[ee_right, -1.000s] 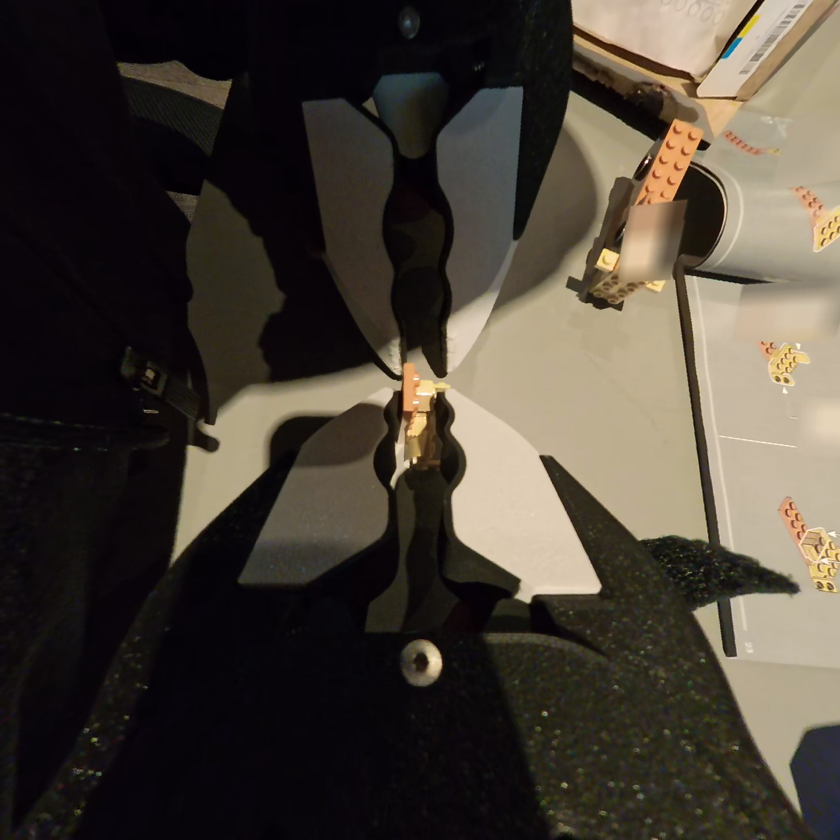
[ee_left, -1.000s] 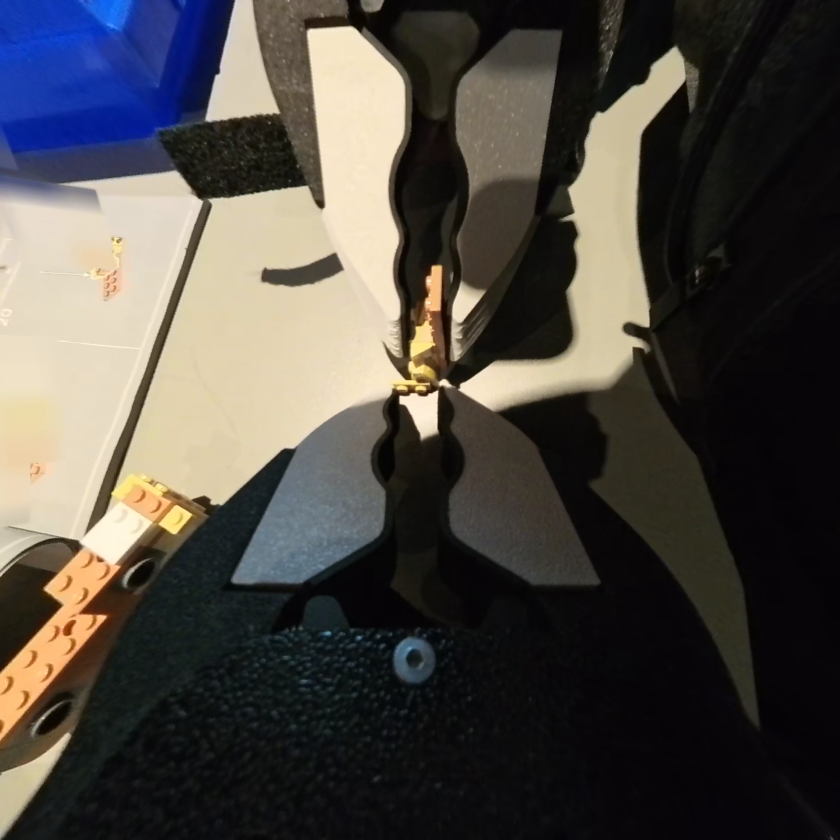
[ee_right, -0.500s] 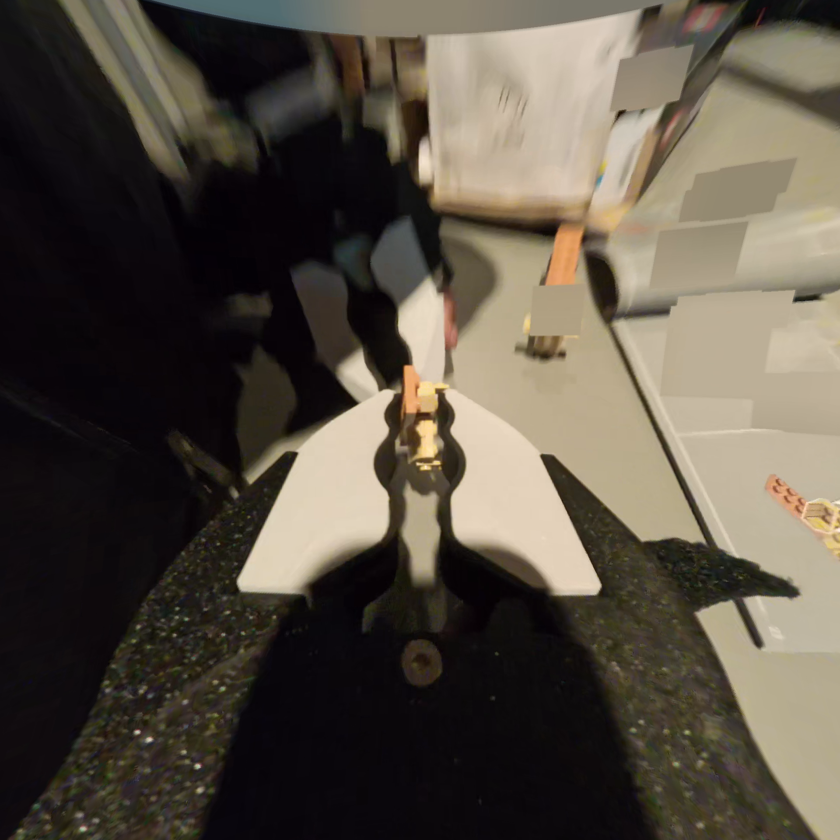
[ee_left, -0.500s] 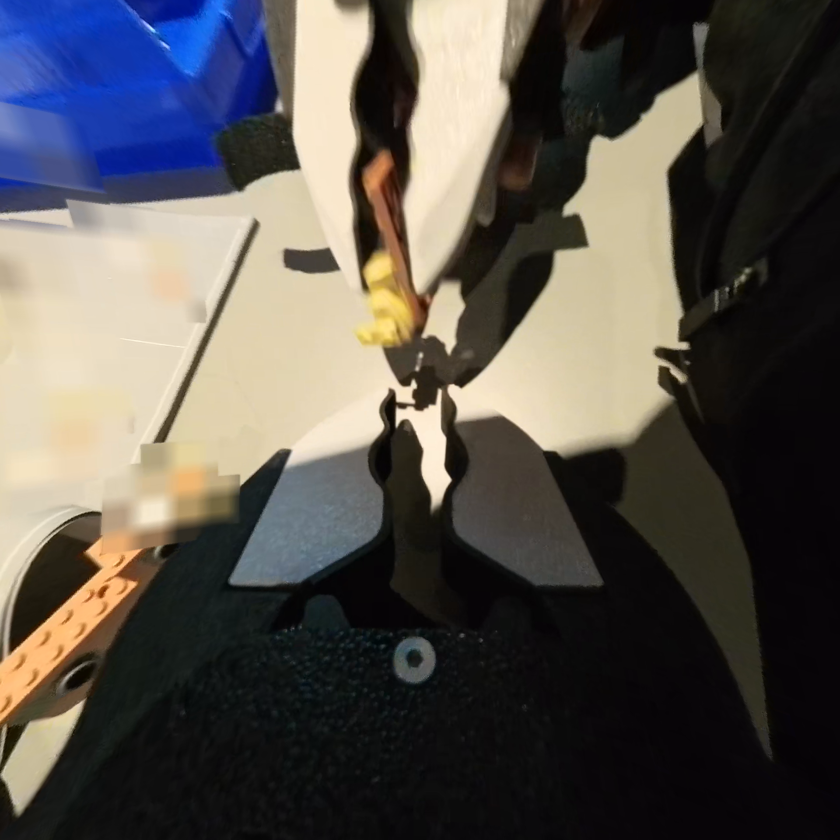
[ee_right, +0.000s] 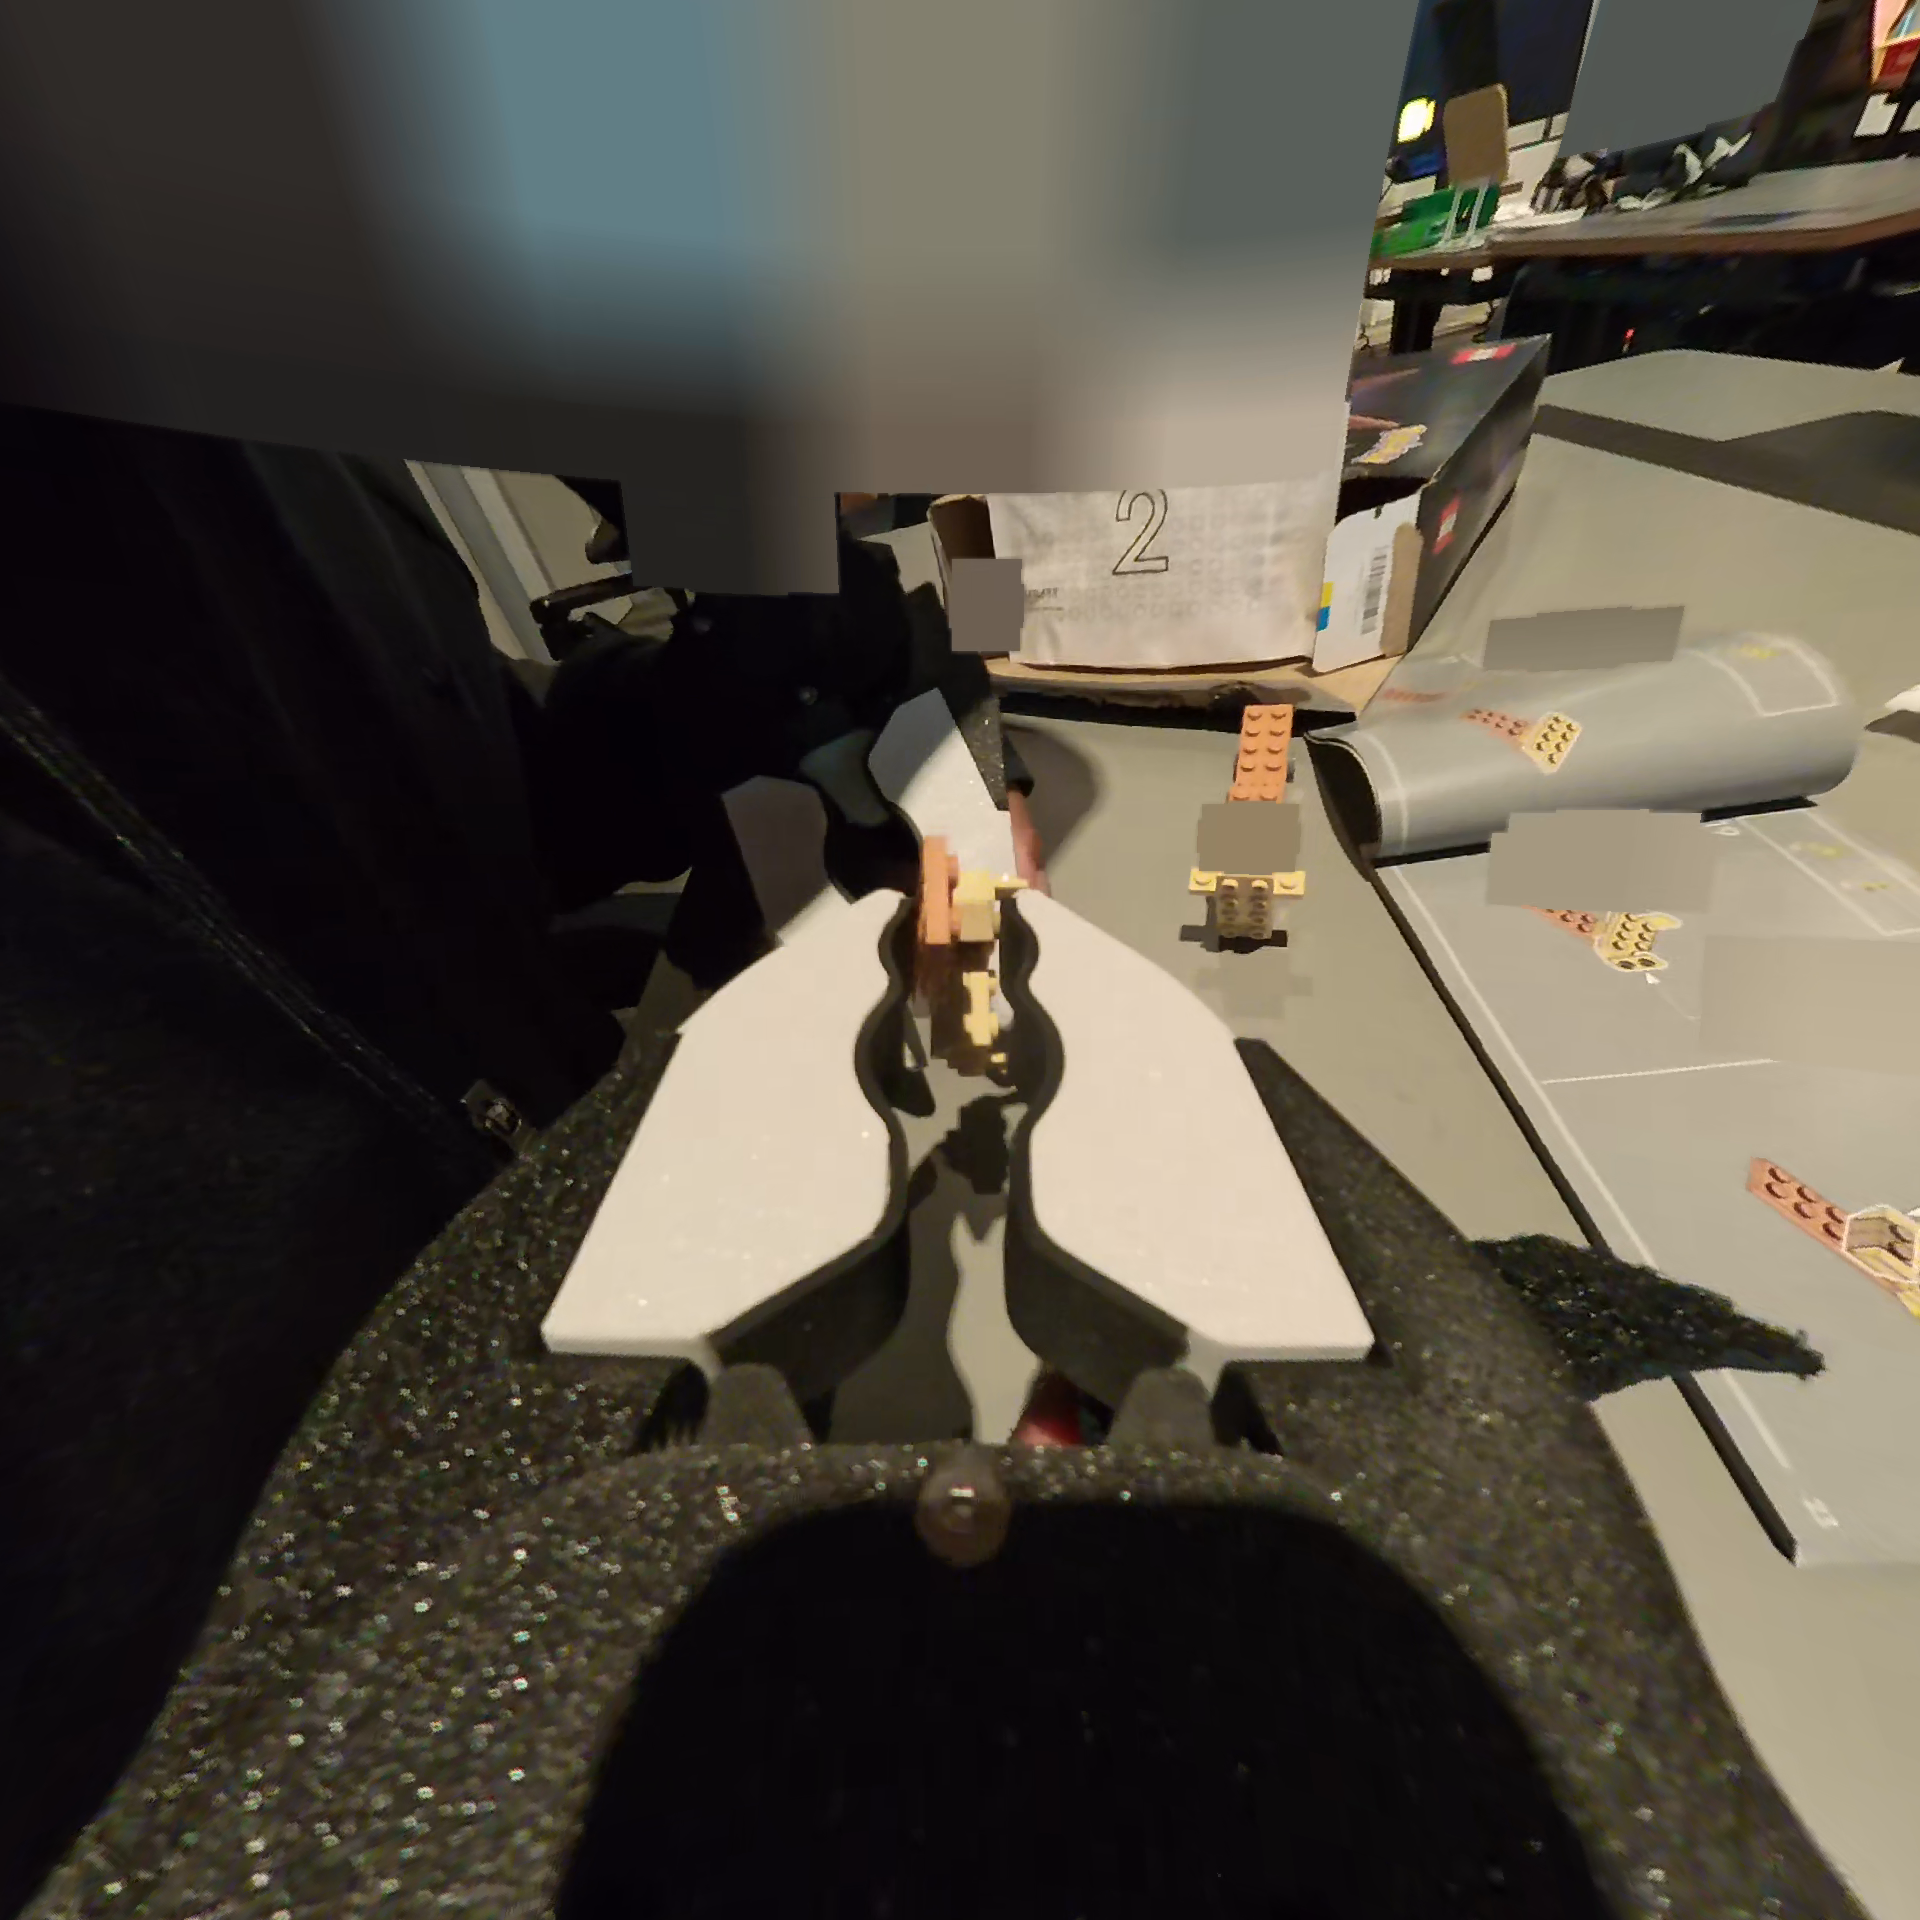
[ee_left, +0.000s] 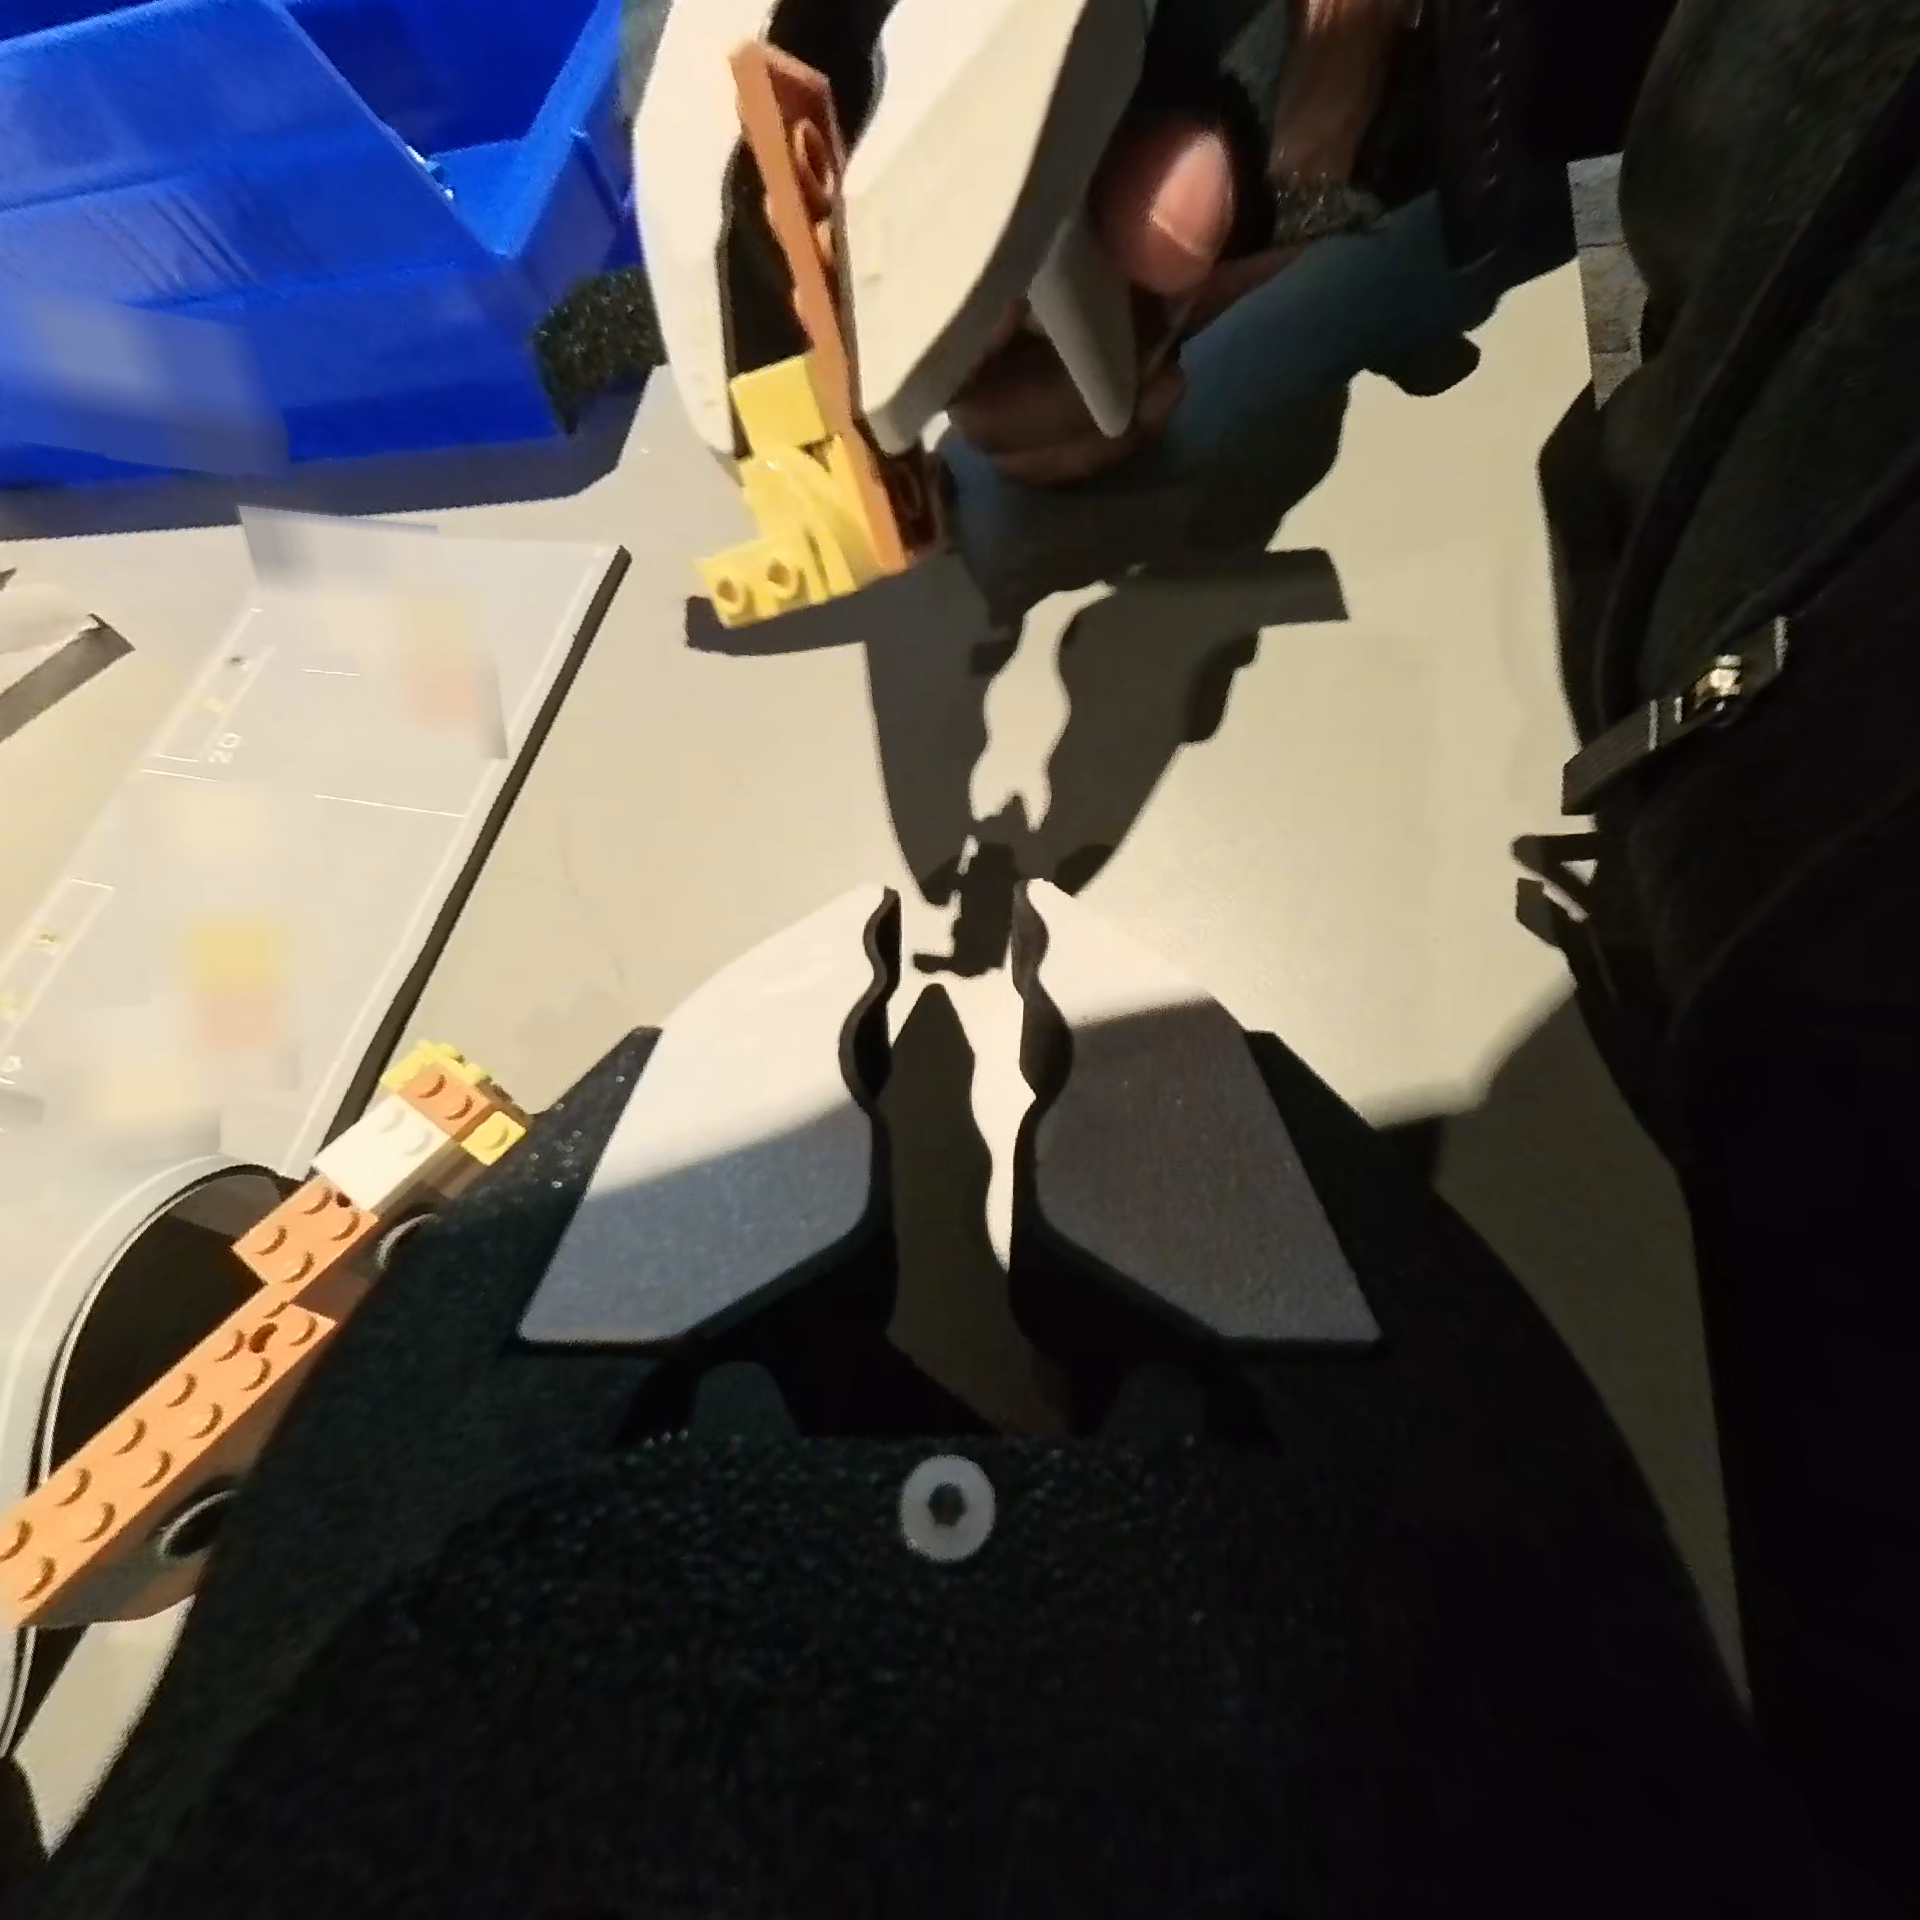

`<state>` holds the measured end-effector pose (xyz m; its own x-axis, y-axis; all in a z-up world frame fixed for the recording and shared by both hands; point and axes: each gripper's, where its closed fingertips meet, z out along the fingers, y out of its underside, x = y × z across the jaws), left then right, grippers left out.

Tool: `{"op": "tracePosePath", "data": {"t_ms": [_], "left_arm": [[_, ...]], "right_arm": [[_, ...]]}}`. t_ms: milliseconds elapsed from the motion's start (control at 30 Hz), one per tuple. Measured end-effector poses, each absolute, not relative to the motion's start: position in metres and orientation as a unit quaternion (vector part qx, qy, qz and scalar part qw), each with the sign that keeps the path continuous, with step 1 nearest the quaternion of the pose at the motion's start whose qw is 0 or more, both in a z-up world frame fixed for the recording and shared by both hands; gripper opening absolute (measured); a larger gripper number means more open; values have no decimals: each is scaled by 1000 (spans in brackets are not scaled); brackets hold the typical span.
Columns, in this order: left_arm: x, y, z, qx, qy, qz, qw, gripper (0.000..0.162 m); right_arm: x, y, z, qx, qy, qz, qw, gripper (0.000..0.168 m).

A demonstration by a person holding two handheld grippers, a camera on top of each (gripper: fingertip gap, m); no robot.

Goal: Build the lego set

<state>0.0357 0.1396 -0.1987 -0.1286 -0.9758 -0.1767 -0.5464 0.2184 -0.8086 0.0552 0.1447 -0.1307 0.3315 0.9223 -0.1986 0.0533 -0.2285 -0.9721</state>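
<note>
My right gripper is shut on a small Lego sub-assembly, a brown plate with yellow and tan pieces on it. In the left wrist view the right gripper holds that sub-assembly tilted above the grey table, up and left of my left gripper. The left gripper's jaws stand a narrow gap apart with nothing between them. A longer orange build with white and yellow bricks lies on the table at lower left. It also shows in the right wrist view.
An open instruction booklet lies left of the left gripper and also shows in the right wrist view. A blue bin stands at the back left. A numbered bag in a cardboard box and a black box stand behind the orange build. A person in dark clothing is on the right.
The two grippers were tip to tip on the sub-assembly. The left gripper has let go, and the right gripper has lifted away up and left with the sub-assembly.
</note>
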Motion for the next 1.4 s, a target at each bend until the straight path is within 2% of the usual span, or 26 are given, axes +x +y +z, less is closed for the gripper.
{"op": "tracePosePath", "data": {"t_ms": [233, 567, 1167, 1267, 1400], "left_arm": [[36, 139, -199, -551, 691, -294, 364, 19], [34, 138, -199, -550, 693, -294, 361, 19], [37, 137, -208, -558, 707, -282, 329, 20], [37, 137, -209, -560, 708, -282, 326, 21], [38, 137, -209, -560, 709, -282, 323, 20]], "right_arm": [[51, 143, -144, -665, -428, 377, 483, 15], [45, 138, -183, -677, -569, 164, 438, 15], [50, 137, -209, -729, -558, 158, 364, 16], [50, 139, -207, -725, -552, 160, 378, 27], [52, 141, -200, -724, -539, 167, 397, 34]]}}
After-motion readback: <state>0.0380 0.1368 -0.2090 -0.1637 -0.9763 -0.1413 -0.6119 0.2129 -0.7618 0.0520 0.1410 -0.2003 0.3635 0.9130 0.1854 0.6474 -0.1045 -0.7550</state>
